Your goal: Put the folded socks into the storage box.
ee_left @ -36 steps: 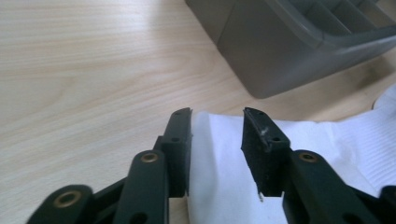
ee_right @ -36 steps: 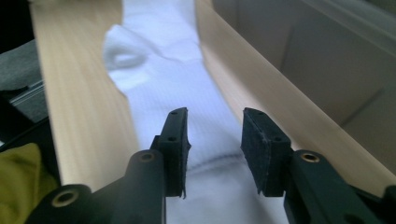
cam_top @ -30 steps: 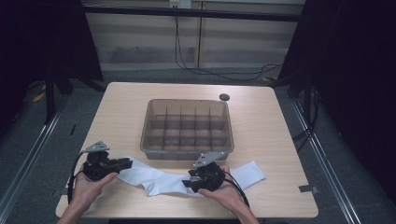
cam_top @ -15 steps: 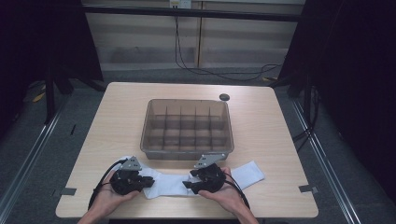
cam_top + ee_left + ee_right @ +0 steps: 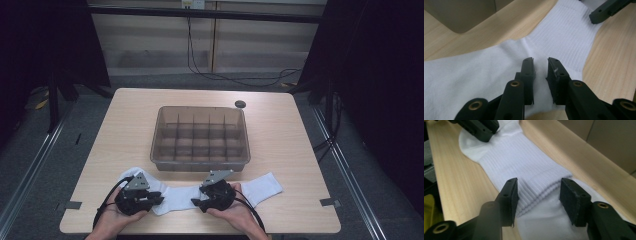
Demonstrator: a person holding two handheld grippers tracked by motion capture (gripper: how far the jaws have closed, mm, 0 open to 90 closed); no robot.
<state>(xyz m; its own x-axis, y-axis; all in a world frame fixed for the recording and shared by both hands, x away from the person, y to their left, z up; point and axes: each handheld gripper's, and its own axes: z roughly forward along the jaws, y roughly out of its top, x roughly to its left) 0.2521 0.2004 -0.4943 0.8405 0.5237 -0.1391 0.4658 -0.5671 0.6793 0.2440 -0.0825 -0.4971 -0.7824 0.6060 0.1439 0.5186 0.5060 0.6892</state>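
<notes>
White sock fabric [image 5: 180, 196] lies stretched along the table's front edge, with ends at the left [image 5: 131, 174] and right [image 5: 264, 186]. My left gripper [image 5: 159, 199] points right over the smooth part of it [image 5: 486, 72]. Its jaws [image 5: 540, 66] have just been opening and stand a narrow gap apart, with sock showing beneath the gap and nothing pinched. My right gripper [image 5: 196, 202] points left, and its jaws [image 5: 537, 192] stand open astride a ribbed cuff [image 5: 534, 177] that lies over smoother white fabric. The two grippers face each other a short way apart.
A translucent grey box [image 5: 200, 164] with several compartments stands mid-table, just behind the sock. A small dark disc [image 5: 240, 104] lies behind it. The wooden table [image 5: 300, 150] has bare room left and right of the box. Hands hold both grippers at the front edge.
My left gripper has travelled right and toward the front edge, ending close to the right gripper and over the sock. The sock's left end now lies behind it. The right gripper stayed put.
</notes>
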